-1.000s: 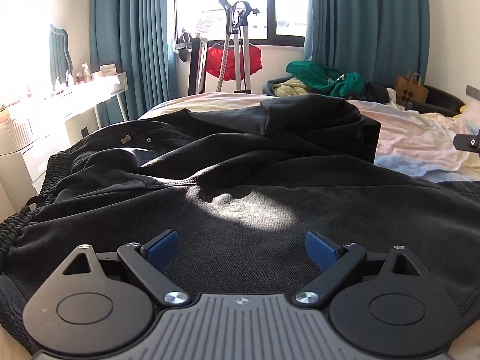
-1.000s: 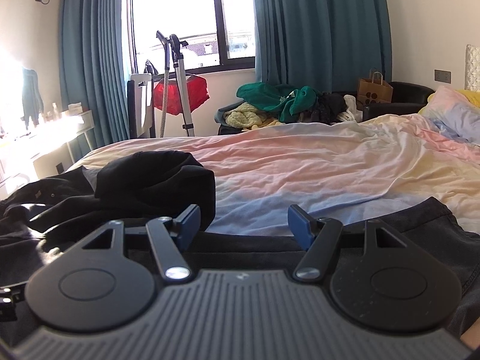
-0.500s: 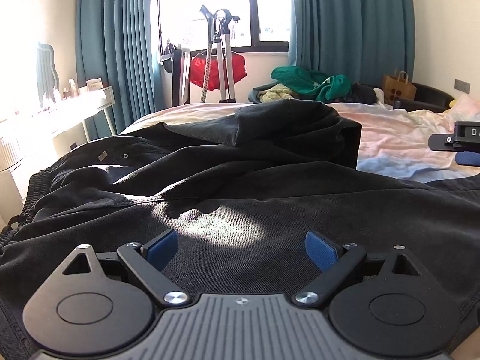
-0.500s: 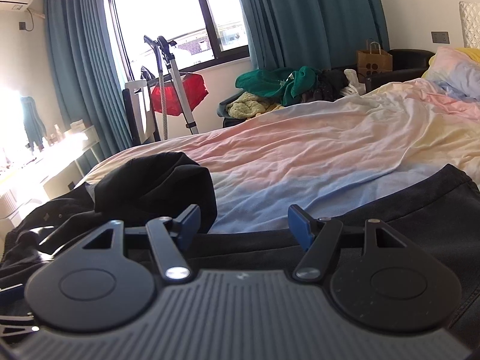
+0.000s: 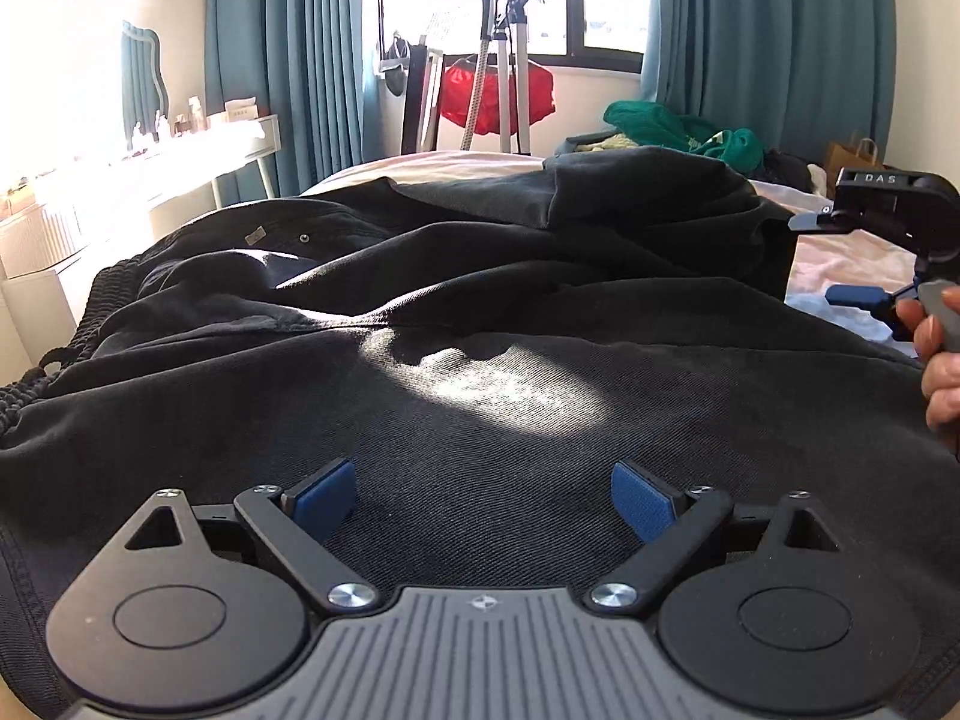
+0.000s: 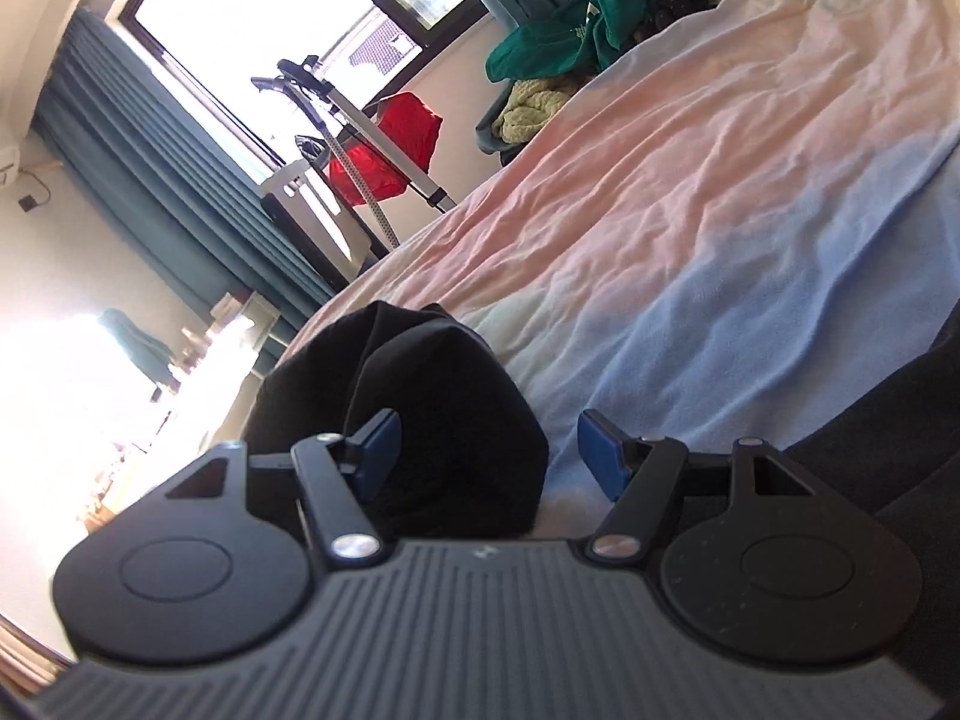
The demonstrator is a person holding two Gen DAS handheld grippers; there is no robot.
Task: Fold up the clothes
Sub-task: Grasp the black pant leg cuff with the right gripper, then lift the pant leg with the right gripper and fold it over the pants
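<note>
Bedsheet [image 6: 690,252] carries a black garment [image 5: 480,372]; both claws gape empty, the right claw [image 5: 864,299] marked "DAS".

Ahead of the left gripper's [image 5: 483,501] fingers lies the black garment [image 5: 480,372], matt, coarse-woven cloth. The gripper bodies are matt black plastic with shiny metal screws; the finger pads [image 5: 642,507] look like rubbery blue. Beyond the right gripper's [image 6: 483,450] fingers, the bed sheet [image 6: 690,228] is soft, wrinkled cloth.

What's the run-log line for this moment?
stage: pre-grasp | left gripper: open over black garment | right gripper: open, tilted, nothing held | garment: unfolded on bed
</note>
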